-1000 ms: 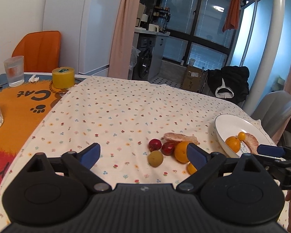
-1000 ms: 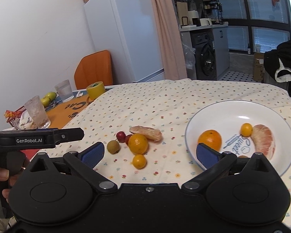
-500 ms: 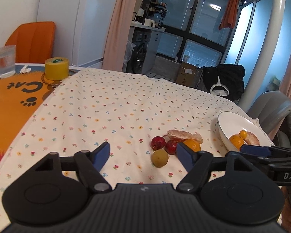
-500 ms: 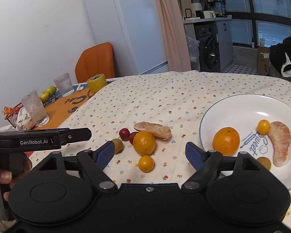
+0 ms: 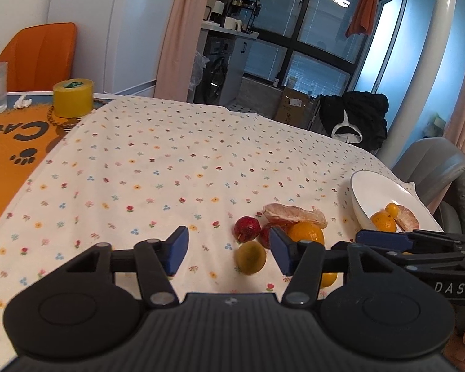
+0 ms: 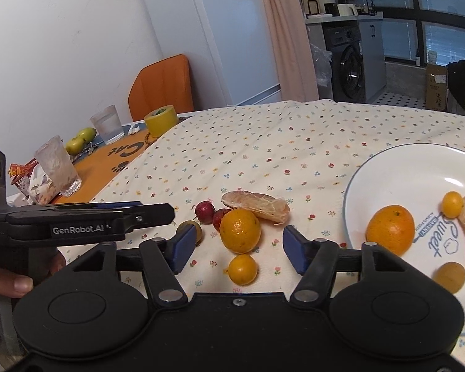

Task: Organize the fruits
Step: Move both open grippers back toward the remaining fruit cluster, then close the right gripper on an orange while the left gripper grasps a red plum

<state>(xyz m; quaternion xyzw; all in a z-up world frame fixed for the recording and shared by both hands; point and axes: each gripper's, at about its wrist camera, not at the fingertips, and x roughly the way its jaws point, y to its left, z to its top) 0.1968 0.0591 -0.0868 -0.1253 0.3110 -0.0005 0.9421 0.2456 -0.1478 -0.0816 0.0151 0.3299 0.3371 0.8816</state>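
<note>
Left gripper (image 5: 229,252): hovering low over the cloth with its blue pads apart, holding nothing; the green fruit is sitting between them.
Right gripper (image 6: 239,249): also gaping and empty, framing the orange and the kumquat from above.
Green fruit (image 5: 250,258): round, dull olive, smooth, lying at 6 o'clock of the red pair.
Red fruits (image 5: 247,229): two small glossy ones, lying side by side and touching; the right one is pressing against the orange.
Orange (image 6: 240,230): largest loose piece, bright, dimpled skin, stem scar facing up.
Kumquat (image 6: 242,269): small, smooth, yellow-orange, sitting just at 6 o'clock of the orange.
Pomelo wedge (image 6: 255,205): peeled, pale pink, membrane fraying, lying at 12 o'clock of the orange and touching it.
Plate (image 6: 384,172): white with blue lettering, standing at 3 o'clock of the loose pile, well apart; it is carrying an orange, a kumquat, a pomelo wedge and one dull yellow fruit.
Cloth (image 5: 170,155): cream, flower-dotted, covering the table under everything.
</note>
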